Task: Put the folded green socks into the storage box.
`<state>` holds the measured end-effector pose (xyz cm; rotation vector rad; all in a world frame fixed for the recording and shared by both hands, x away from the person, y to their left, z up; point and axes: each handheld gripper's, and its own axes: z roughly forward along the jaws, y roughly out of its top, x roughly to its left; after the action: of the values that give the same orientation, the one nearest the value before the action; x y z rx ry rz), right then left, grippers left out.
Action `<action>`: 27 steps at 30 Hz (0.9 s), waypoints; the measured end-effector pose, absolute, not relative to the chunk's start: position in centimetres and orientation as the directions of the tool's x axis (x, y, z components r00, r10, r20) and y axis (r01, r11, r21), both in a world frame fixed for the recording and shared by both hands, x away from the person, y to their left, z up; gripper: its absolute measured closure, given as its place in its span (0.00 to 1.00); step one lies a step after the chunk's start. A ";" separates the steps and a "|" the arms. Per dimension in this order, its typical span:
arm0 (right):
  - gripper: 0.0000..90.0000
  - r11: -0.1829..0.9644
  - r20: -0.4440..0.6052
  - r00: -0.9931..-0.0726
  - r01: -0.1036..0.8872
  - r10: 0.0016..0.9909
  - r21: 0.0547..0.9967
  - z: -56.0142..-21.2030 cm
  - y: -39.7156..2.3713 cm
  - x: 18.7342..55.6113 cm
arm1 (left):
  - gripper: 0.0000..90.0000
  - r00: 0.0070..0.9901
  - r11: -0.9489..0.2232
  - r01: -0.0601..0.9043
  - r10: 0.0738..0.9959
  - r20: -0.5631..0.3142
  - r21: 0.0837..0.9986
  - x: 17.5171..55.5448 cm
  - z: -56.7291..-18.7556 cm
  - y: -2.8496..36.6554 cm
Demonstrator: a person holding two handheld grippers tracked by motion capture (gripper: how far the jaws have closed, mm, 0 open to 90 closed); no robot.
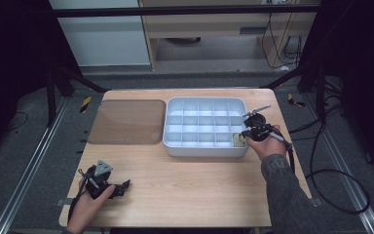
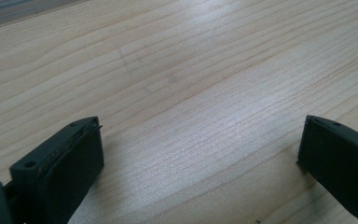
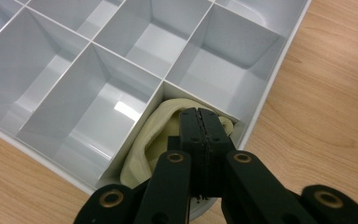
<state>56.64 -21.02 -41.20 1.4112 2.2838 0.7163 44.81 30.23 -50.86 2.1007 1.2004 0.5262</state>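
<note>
Cream-coloured soft material, crumpled, sat in the near right corner compartment of the white divided tray, and the right tool was lowered into that same compartment with its jaws clenched together; whether a fold of the material was pinched between them could not be told. Going from left to right in the high view: the left tool lay low over the near left part of the wooden worktop, released, its jaws spread wide with bare wood between them. A brown translucent flat lid lay just beside the tray's left side. Every other compartment of the tray in view held nothing. The right tool stood at the tray's near right corner.
</note>
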 end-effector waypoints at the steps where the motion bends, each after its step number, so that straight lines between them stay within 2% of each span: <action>1: 1.00 0.375 -0.039 -0.440 0.712 0.897 0.593 -41.1 -21.1 56.6 | 0.00 0.500 -0.367 0.603 0.866 0.023 0.708 44.8 -50.9 30.2; 13: 1.00 0.354 -0.047 -0.431 0.668 0.901 0.654 -40.5 -21.5 56.2 | 0.00 0.503 -0.369 0.603 0.864 0.023 0.707 44.8 -50.9 30.2; 27: 1.00 0.308 -0.008 -0.424 0.644 0.906 0.701 -40.4 -22.2 55.4 | 0.00 0.500 -0.364 0.602 0.866 0.020 0.711 44.9 -50.9 30.1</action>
<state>55.38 -22.24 -40.42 1.3802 2.1782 0.8840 44.89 30.10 -50.89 2.0969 1.1984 0.5247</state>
